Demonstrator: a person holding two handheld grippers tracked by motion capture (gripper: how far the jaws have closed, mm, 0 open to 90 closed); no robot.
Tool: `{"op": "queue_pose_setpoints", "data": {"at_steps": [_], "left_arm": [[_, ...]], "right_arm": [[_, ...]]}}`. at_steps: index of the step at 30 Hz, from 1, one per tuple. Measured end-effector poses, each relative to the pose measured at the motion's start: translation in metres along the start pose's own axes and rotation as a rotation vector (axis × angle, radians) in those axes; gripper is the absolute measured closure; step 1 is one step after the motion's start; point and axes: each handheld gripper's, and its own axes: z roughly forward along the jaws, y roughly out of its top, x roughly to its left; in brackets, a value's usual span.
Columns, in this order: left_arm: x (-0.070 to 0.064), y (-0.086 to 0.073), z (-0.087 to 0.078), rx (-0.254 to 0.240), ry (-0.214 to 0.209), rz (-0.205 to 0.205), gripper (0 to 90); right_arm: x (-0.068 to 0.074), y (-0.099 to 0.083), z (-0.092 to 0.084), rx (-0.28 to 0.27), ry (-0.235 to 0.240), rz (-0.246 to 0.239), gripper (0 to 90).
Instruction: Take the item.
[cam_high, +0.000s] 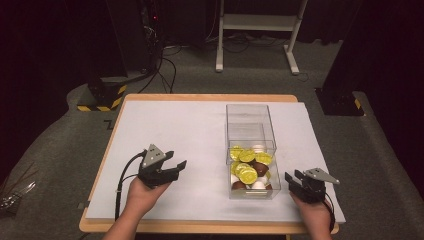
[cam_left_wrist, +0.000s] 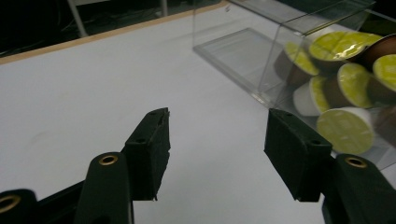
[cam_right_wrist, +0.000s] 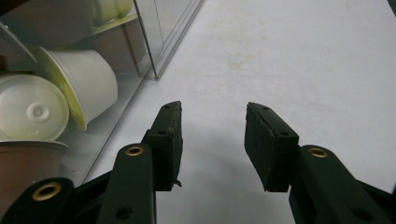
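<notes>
**Both tongs empty beside the capsule box**

The left tongs (cam_high: 172, 167) hover over the white worktop (cam_high: 200, 135), well apart from the clear plastic box (cam_high: 250, 125) that lies off to their right. Their jaws stand spread with bare worktop between them; nothing is pinched. In the left gripper view the box wall runs just past the right jaw, and the coffee capsules (cam_left_wrist: 345, 84) behind it are cut off by the frame's right edge, so their number cannot be told. Reflections on the plastic blur where one capsule ends and the next begins.

The right tongs (cam_high: 295, 179) sit just beside the box's near right corner, without touching it. Their jaws are also spread, holding nothing. In the right gripper view the box lies to the left of the jaws, and the capsules (cam_right_wrist: 70, 88) inside show as white and brown cups, partly hidden by the left jaw and cropped at the frame's edge.

From the high view the capsules (cam_high: 248, 170), yellow-lidded, brown and white, are heaped in the half of the box nearer the tongs; those lower in the heap are covered by the ones on top. The person's forearms are cut off by the bottom edge, and the room beyond the worktop is too dark to read.
</notes>
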Motion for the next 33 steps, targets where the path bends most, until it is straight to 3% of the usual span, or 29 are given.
{"op": "queue_pose_setpoints", "data": {"at_steps": [8,11,19,33], "left_arm": [[-0.025,-0.001,0.012,0.015,-0.065,0.015,35.3],[-0.032,0.0,0.016,0.023,-0.09,0.002,35.1],[-0.049,0.0,0.027,0.012,-0.129,-0.004,34.2],[-0.071,0.0,0.04,0.033,-0.172,0.021,33.2]], "right_arm": [[-0.001,0.0,0.002,0.01,0.01,0.002,54.5],[-0.002,0.0,0.002,0.009,0.014,0.006,54.1],[-0.002,-0.001,0.002,0.017,0.025,0.004,53.5],[0.0,-0.001,0.003,0.031,0.026,-0.009,52.9]]}}
